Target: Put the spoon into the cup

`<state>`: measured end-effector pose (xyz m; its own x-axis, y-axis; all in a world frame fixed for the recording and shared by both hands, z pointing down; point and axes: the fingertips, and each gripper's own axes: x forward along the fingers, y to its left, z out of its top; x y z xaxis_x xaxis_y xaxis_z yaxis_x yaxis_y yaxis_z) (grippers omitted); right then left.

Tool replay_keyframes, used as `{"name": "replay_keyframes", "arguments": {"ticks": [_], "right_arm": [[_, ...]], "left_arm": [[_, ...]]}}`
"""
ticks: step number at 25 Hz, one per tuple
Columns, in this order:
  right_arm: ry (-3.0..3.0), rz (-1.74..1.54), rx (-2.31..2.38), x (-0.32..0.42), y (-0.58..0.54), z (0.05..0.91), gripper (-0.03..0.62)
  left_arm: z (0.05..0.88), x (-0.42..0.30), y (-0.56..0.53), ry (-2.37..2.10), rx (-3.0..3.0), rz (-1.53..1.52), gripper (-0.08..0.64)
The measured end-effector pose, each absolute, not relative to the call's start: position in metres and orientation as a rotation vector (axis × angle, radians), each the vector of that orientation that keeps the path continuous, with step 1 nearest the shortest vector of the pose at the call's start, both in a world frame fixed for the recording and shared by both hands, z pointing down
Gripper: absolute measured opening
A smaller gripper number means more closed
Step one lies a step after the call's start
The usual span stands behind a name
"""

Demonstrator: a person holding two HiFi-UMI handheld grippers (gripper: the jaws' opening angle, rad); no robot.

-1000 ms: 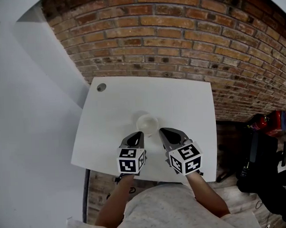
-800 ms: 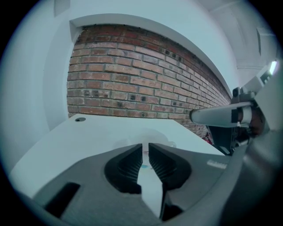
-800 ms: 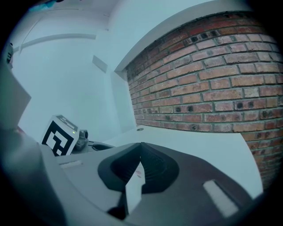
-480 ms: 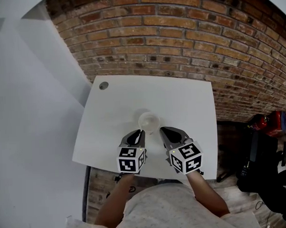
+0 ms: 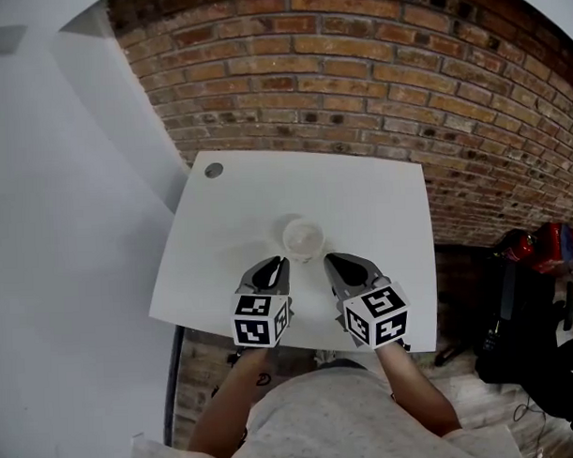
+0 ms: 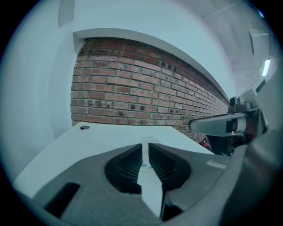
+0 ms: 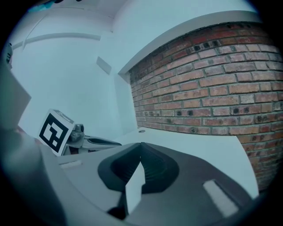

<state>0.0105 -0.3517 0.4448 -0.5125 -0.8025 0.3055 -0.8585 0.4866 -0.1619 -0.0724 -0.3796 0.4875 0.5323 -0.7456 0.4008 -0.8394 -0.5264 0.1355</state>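
The cup (image 5: 303, 238) sits upright near the middle of the white table (image 5: 220, 216), a bit toward the lower edge of the head view. We can't spot the spoon in any view, so no idea where it is.

The left gripper (image 5: 276, 264) is just below and left of the cup, with its tip close to the rim. We can't tell whether it's actually touching. In its own view the jaws of the left gripper (image 6: 144, 145) are only a narrow slit apart, with just pale table showing through the gap, so as far as we can see they're gripping nothing.

The right gripper (image 5: 328, 260) is just below and right of the cup, also close. In its own view the right gripper (image 7: 141, 145) has its jaws pinched together at the tip, with nothing visible between them.

So the two sit side by side at the lower centre of the frame, with the cup just above the gap between them.

There's a small round hole (image 5: 213, 170) in the table's upper left corner. A brick wall (image 5: 356, 71) fills the top of the frame behind it.
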Motion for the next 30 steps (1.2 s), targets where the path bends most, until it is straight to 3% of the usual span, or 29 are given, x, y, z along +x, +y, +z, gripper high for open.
{"name": "replay_keyframes", "arguments": {"ticks": [30], "right_arm": [[-2.542,0.355,1.522,-0.016,-0.276,0.436,0.009]], "left_arm": [[0.460,-0.108,-0.301,-1.321,2.554,0.323,-0.005]]}}
